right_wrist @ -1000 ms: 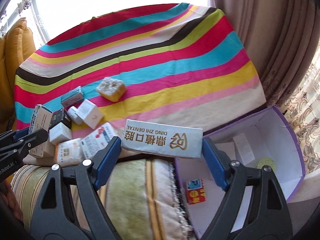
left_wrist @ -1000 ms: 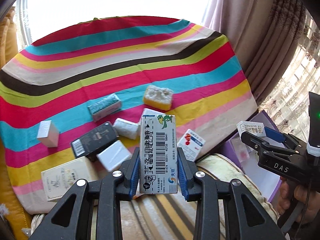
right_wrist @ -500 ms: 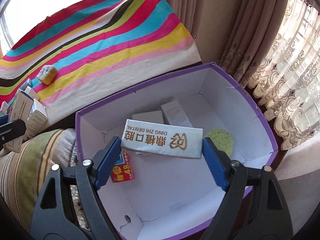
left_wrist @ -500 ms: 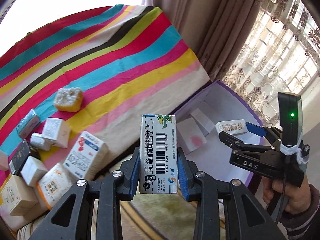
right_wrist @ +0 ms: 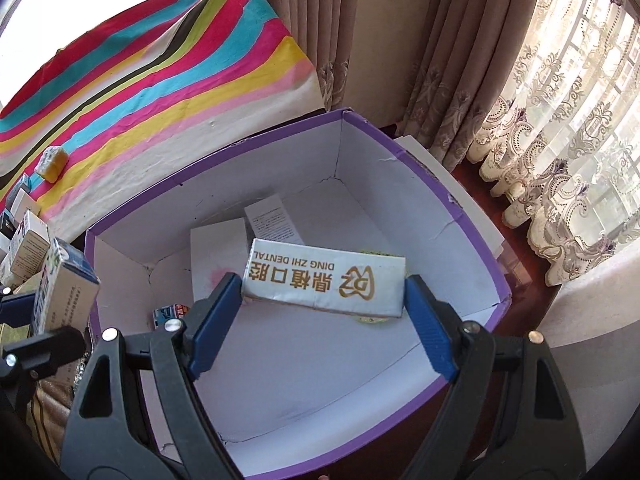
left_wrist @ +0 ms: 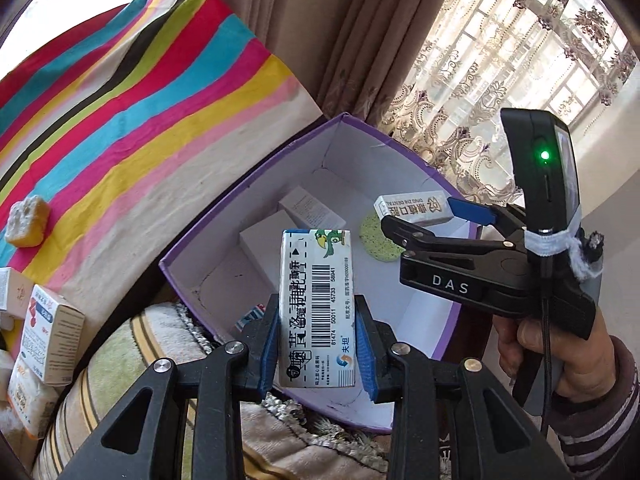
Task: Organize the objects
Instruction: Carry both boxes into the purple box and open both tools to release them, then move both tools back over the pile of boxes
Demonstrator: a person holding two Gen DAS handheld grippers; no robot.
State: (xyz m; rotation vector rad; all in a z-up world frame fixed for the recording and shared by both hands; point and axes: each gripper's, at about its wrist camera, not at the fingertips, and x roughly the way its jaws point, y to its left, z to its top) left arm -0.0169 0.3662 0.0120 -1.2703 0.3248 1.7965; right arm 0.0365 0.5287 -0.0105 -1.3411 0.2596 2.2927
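Left wrist view first: I am looking down at the striped cloth (left_wrist: 132, 128) on the far left, where a yellow sponge (left_wrist: 26, 222) and a few small cartons (left_wrist: 50, 338) are waiting. I am leaving those for a later trip.

Moving right, my left gripper (left_wrist: 318, 344) is pinching the barcode carton (left_wrist: 318, 308) across its narrow faces, jaws drawn close, carton standing upright over the near wall of the purple box (left_wrist: 256, 168). I am judging that this one is not yet clear of the rim; I should be carrying it further over the white floor before letting go, and tipping it flat so it is not toppling against the wall.

Further right, my right gripper (left_wrist: 420, 220) is hanging over the box interior, above a green round sponge (left_wrist: 374, 236).

Right wrist view: the right gripper (right_wrist: 322, 300) is spanning the dental carton (right_wrist: 324, 282) lengthwise, jaws wide but pressing on both ends, carton level over the box floor. Two white cartons (right_wrist: 272, 224) are lying at the back and a small red-and-blue pack (right_wrist: 170, 314) at the left.

I am reckoning the bare floor near the front is the best landing spot. I should be lowering before opening, releasing the right load first, then withdrawing it straight up so the left has room.
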